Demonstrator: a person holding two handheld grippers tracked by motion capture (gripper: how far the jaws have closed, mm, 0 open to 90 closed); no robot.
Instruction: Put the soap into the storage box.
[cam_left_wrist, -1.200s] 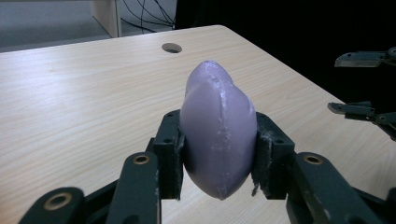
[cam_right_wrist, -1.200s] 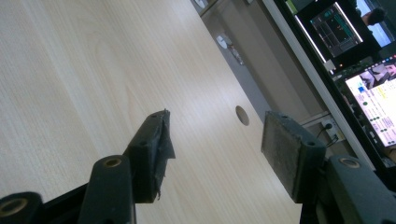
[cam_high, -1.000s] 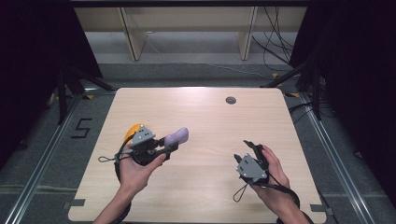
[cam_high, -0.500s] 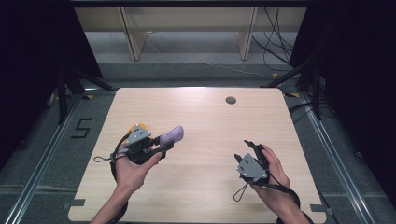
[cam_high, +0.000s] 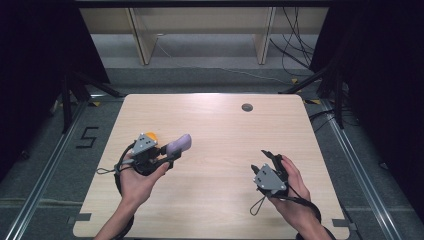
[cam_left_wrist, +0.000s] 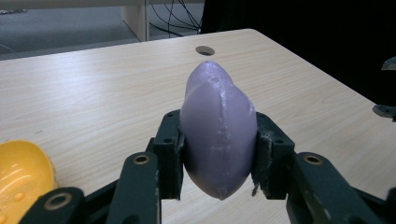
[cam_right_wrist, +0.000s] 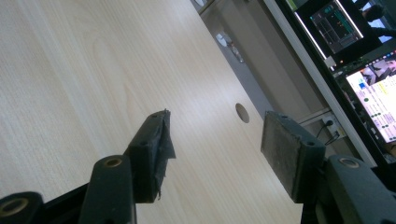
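Observation:
A smooth purple eggplant-shaped object (cam_high: 180, 144) is held just above the wooden table (cam_high: 220, 130), clamped in my left gripper (cam_high: 169, 154). In the left gripper view both pads press its sides (cam_left_wrist: 218, 135), and its tip points towards the far edge of the table. A yellow rounded object (cam_high: 149, 136) lies on the table right beside that gripper, and it also appears at the lower left of the left gripper view (cam_left_wrist: 21, 177). My right gripper (cam_high: 270, 157) hovers over the right front of the table. Its jaws stand apart with nothing between them (cam_right_wrist: 217, 149).
A small round hole (cam_high: 247, 107) is set in the tabletop near the far edge. Wooden shelf legs (cam_high: 141, 35) and cables stand on the floor behind the table. Lit monitors (cam_right_wrist: 373, 88) sit beyond the table's edge in the right gripper view.
My left hand has shifted slightly to the left with the purple object still clamped. The right hand has stayed put.

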